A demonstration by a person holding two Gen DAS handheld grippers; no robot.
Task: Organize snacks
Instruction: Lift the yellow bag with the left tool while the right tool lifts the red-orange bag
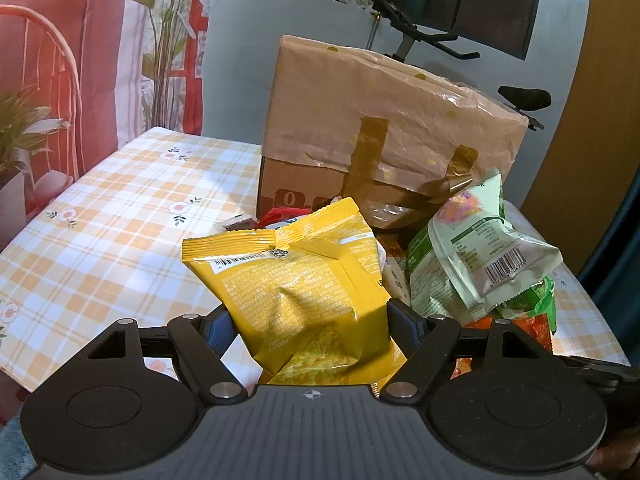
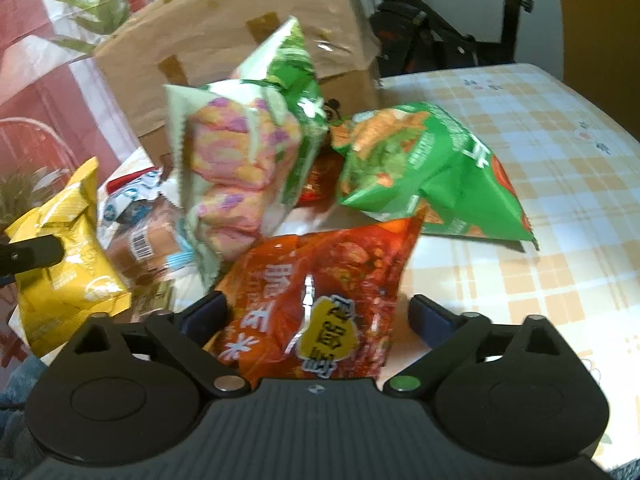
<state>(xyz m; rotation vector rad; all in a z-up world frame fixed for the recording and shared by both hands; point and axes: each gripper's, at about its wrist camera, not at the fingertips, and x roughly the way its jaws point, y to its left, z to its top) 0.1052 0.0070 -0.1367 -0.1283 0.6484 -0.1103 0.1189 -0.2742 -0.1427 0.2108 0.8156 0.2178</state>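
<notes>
Gripping the yellow snack bag between both pads, the left gripper holds it upright above the checked tablecloth, just in front of the taped cardboard box. The right gripper stands open around the orange snack bag; its right pad is clear of the bag. A pale marshmallow bag and green bag lie just behind.

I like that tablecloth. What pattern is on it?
The cloth on the table has orange-and-white checks with small flowers, clearest in the left wrist view.
</notes>
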